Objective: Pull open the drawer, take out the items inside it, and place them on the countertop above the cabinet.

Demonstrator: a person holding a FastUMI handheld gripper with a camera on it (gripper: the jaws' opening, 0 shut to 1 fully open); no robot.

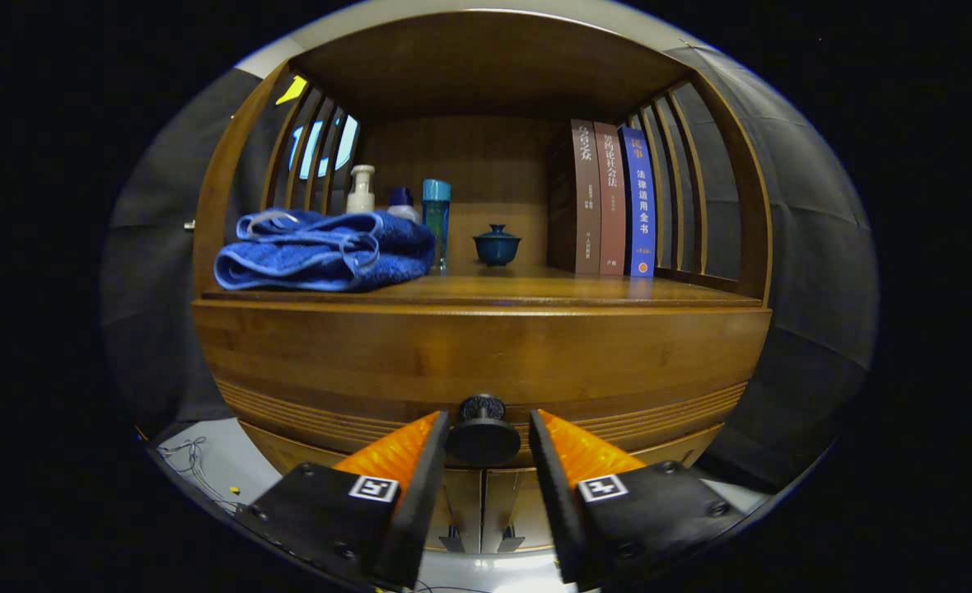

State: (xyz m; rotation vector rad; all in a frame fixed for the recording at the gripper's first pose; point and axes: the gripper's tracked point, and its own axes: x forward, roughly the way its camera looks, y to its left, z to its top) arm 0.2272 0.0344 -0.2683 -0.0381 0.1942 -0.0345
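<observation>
Two fingers of the hand-held gripper [486, 441] flanked the drawer knob [483, 430] (contact unclear, nothing firmly held); pulling loosely risked slipping off.

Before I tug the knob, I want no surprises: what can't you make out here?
- Drawer contents: hidden by the closed drawer front, gripper view.
- Grip on the knob: the gripper flanks it; contact unclear.
- Bottles: lower parts hidden by the blue towel.
</observation>
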